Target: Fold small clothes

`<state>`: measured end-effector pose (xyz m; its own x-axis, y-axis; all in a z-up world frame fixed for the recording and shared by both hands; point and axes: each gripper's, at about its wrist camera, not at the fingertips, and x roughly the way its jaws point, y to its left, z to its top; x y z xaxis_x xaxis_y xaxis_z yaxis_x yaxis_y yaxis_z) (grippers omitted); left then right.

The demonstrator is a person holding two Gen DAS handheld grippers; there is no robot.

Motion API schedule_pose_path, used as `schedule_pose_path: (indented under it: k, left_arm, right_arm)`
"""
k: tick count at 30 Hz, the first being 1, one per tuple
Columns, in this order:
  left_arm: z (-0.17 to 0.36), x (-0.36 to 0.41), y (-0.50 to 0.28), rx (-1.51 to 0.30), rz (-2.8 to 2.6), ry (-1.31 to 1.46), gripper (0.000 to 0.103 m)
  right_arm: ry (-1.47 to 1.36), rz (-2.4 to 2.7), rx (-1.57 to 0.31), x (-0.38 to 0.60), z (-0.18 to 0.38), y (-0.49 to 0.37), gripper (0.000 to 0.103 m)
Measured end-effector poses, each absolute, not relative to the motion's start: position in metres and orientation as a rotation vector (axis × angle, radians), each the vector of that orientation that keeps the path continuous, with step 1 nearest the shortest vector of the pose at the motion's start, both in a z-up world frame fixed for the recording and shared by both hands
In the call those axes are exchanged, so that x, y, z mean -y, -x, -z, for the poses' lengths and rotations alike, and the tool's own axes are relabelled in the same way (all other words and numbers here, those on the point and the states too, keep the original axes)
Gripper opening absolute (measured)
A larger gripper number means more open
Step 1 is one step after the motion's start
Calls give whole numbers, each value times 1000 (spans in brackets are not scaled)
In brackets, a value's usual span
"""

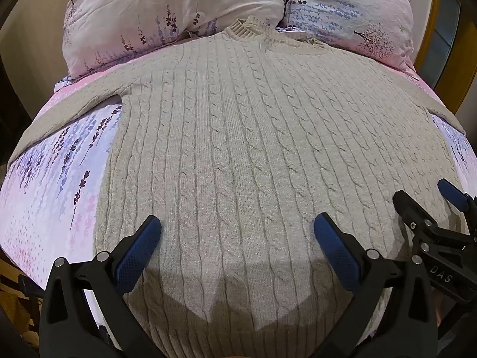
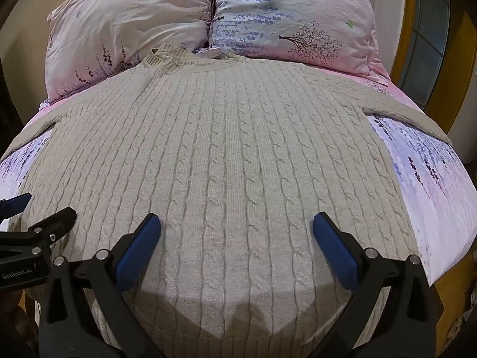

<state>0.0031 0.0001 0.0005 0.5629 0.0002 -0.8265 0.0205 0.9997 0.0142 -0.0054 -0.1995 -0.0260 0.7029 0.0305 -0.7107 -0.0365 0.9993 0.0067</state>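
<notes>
- A cream cable-knit sweater (image 1: 238, 137) lay spread flat, front up, on a bed sheet (image 1: 50, 185) printed in pink and lavender sprigs.
- Its ribbed collar (image 1: 243, 31) pointed away from the cameras, touching the gap between two pillows.
- Left pillow (image 1: 167, 15) and right pillow (image 1: 354, 12) stood side by side at the head of the bed, same floral print as the sheet.
- Both sleeves were stretched out sideways; left sleeve (image 1: 71, 101) ran toward the bed's left edge, right sleeve (image 2: 408, 113) toward the right edge.
- The sweater's hem end was nearest the cameras, partly hidden under the gripper bodies.
- Left gripper (image 1: 237, 238) was over the lower body of the sweater, jaws spread wide apart, nothing between them.
- Its blue pads (image 1: 137, 250) showed clear knit between them; whether the tips touched the fabric could not be told.
- Right gripper (image 2: 237, 237) was also over the lower sweater, jaws wide apart, holding nothing.
- Right gripper also showed at the right edge of the left wrist view (image 1: 432, 208), just beside the left one.
- Left gripper showed at the left edge of the right wrist view (image 2: 38, 211), only partly in frame.
- Dark shadows of the grippers fell on the knit near the hem (image 2: 238, 322).
- A wooden-framed door or window (image 2: 429, 44) stood to the right behind the bed.
</notes>
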Motion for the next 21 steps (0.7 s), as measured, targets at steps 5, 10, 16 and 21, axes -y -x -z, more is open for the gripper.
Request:
schedule_pose_path:
  k: [5,10,16,21]
  left_arm:
    - [0,0,0,-969,13,-24,102]
    - [0,0,0,-967,13,-24,102]
    - [0,0,-1,-968,13,-24,102]
    - [0,0,0,-966,13,-24,102]
  right_arm:
    - [8,-37,-790,199,26,5,101]
    - [8,-37,-789,199,26,6,101]
    - [8,-37,-789,200,26,6,101]
    - [8,-37,-789,200,26,6,101]
